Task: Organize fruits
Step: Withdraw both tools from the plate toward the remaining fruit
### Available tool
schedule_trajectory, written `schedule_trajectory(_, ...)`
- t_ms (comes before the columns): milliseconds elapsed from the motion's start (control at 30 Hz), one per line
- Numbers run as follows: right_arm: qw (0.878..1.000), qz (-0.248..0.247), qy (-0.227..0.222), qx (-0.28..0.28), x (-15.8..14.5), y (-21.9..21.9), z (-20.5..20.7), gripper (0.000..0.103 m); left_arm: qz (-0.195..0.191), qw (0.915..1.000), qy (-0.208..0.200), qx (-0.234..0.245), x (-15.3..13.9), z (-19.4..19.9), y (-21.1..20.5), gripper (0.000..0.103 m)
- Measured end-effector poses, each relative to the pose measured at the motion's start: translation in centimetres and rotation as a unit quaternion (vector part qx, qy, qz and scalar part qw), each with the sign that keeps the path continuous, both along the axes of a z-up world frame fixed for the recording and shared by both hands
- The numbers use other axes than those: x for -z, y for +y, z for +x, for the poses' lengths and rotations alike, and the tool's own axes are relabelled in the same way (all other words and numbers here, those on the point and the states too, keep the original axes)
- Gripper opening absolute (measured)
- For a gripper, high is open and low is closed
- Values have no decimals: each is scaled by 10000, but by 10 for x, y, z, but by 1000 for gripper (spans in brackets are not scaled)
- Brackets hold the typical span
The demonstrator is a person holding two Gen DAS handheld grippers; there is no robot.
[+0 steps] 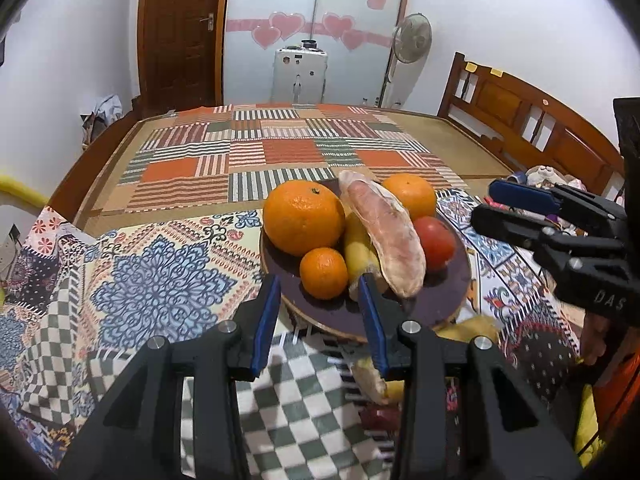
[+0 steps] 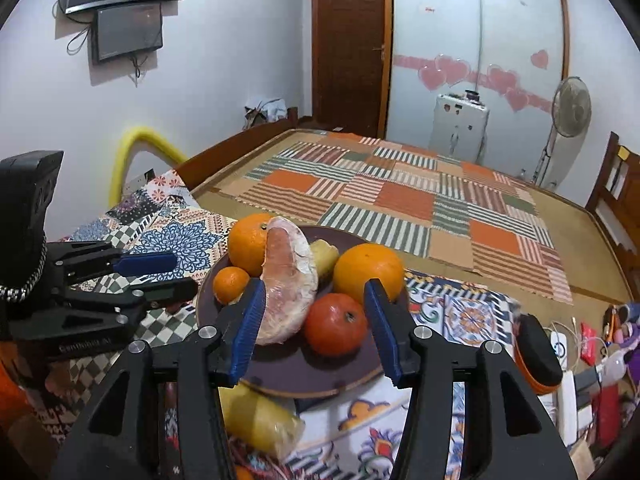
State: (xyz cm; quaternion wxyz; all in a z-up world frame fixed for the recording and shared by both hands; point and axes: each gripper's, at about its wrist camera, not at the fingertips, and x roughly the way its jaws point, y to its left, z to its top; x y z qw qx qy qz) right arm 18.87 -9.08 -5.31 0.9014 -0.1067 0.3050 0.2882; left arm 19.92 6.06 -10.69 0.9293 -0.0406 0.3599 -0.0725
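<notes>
The fruits sit piled on a dark round plate (image 2: pixel 280 376) on the patterned cloth of a bed: a large orange (image 1: pixel 304 217), a small orange (image 1: pixel 324 273), a second orange (image 2: pixel 369 268), a tomato (image 2: pixel 336 324), a banana (image 1: pixel 360 254) and a long pomelo wedge (image 2: pixel 290 292) lying lengthwise across the pile, its long axis running away from both cameras. One wrapped yellow fruit (image 2: pixel 260 420) lies off the plate, just below its near rim, under the right gripper (image 2: pixel 316 328), which seems the nearer one. That gripper stands partly open and empty. The left gripper (image 1: pixel 320 320) is also partly open, empty, just short of the plate's near edge. Clutter lies well apart at the right.
</notes>
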Motion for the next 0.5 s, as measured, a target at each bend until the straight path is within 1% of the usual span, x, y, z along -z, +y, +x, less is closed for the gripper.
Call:
schedule_trajectory(200,9999,-20,78,64,9,-17,-10,48,112,9998,133,58,3,-22,1,40)
schedule_trajectory(367,9995,-166,181,196,26,-31,-13,48,249,9991,334,84,16,-30,-2,44)
schedule_trajectory(500,9985,-284,359,293,45,-40,-10,48,188,9981,570,97,31,-27,-6,44)
